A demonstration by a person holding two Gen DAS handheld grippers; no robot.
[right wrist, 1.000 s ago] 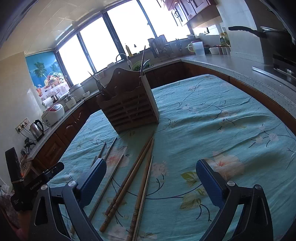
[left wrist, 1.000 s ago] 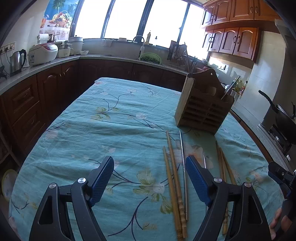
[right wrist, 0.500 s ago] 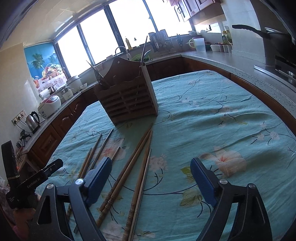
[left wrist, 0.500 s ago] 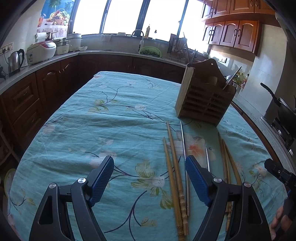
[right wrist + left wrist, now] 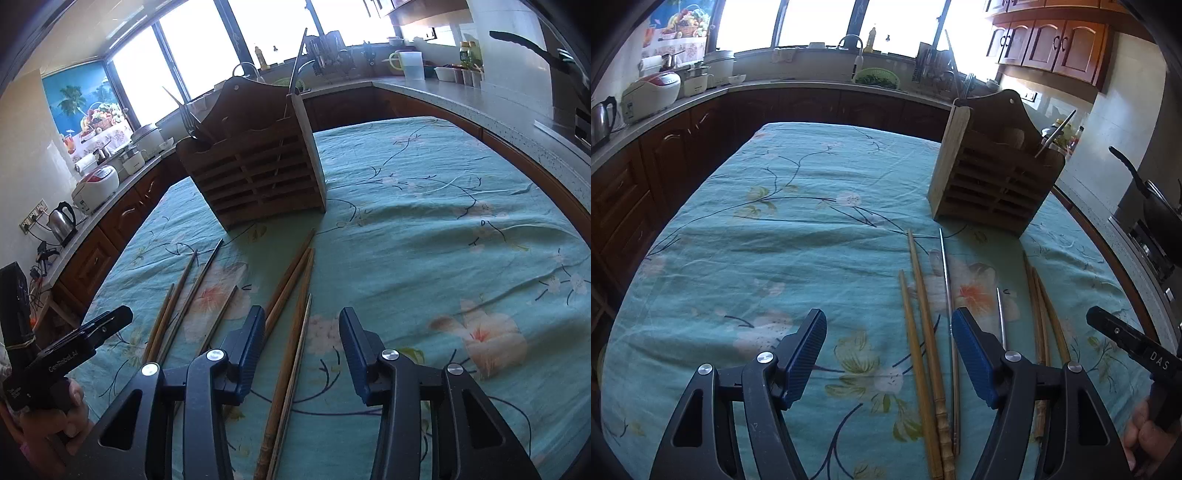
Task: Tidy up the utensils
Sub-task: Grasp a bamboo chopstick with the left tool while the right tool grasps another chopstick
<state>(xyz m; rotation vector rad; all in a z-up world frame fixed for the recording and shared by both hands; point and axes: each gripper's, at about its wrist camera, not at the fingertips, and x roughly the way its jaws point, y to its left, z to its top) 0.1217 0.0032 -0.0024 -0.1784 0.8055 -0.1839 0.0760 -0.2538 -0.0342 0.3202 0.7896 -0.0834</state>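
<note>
we hold our left gripper (image 5: pixel 888 354) over the surface (image 5: pixel 757 240), which wears a teal flowered cloth. its fingers (image 5: pixel 809 350) are spread and closing, and they press on nothing. between them lie two wooden chopsticks (image 5: pixel 923 332), and a metal chopstick (image 5: pixel 947 295) runs just inside the right finger. a shorter metal chopstick (image 5: pixel 1000 317) and more wooden ones (image 5: pixel 1039 306) lie beyond that finger.

our right gripper (image 5: pixel 301 350) hovers over the same cloth, its fingers (image 5: pixel 251 347) narrower than the left pair and closing. two chopsticks (image 5: pixel 295 350), one wooden and one paler, lie between them, untouched. a wooden pair (image 5: pixel 291 277) passes under the left finger.

the wooden utensil holder (image 5: pixel 258 170) stands upright on the surface, well ahead of both sets of fingers, with a fork (image 5: pixel 188 122) and a metal handle sticking out of it.
</note>
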